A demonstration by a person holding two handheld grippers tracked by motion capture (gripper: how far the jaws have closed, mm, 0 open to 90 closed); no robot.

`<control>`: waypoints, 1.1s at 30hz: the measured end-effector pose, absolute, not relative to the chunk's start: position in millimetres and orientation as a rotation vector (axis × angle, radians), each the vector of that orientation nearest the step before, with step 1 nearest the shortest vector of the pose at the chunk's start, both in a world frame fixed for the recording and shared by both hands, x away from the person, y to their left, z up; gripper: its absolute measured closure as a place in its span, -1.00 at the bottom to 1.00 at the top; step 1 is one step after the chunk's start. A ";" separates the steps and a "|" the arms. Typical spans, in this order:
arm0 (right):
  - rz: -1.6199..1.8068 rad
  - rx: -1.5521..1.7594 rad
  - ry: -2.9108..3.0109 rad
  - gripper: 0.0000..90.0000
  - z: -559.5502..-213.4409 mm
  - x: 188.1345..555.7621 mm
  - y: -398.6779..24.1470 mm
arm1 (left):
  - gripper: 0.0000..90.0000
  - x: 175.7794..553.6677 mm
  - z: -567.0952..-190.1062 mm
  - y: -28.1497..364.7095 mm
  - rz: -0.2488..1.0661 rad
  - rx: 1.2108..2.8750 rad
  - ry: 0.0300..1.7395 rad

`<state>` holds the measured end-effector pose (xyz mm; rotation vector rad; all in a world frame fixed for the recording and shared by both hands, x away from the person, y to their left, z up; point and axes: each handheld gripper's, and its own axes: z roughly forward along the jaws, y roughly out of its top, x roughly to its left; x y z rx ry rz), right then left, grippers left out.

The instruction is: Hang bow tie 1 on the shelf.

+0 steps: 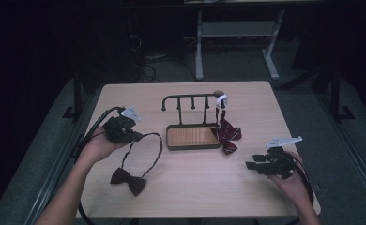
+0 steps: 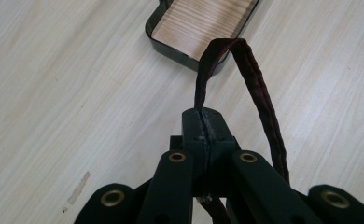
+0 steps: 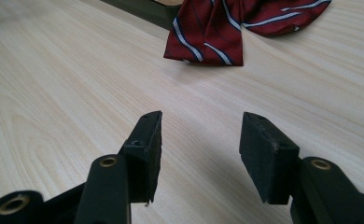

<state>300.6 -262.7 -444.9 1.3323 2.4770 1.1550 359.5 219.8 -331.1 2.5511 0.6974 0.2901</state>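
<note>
Left gripper view alone reveals left hand-held gripper (image 2: 203, 122) pinching strap (image 2: 259, 93).

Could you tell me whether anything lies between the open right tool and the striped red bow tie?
Nothing visible does: only bare wooden table separates the right tool from the striped red bow tie.

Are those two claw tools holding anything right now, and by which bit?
The left gripper is shut on the dark bow tie, pinching its neck strap. The right gripper is open and holds nothing.

A dark brown bow tie (image 1: 128, 180), a red bow tie (image 3: 227, 28) with white-and-navy stripes, black stand (image 1: 190, 101).
</note>
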 end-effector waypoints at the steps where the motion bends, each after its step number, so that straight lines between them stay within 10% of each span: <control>1: 1.155 1.329 2.476 0.08 -445.0 300.7 -263.3 | 0.99 359.6 -330.0 220.0 0.288 2.550 0.696; 33: 1.161 1.317 2.472 0.09 -444.5 300.6 -267.5 | 0.99 356.4 -299.7 207.0 0.325 2.538 0.624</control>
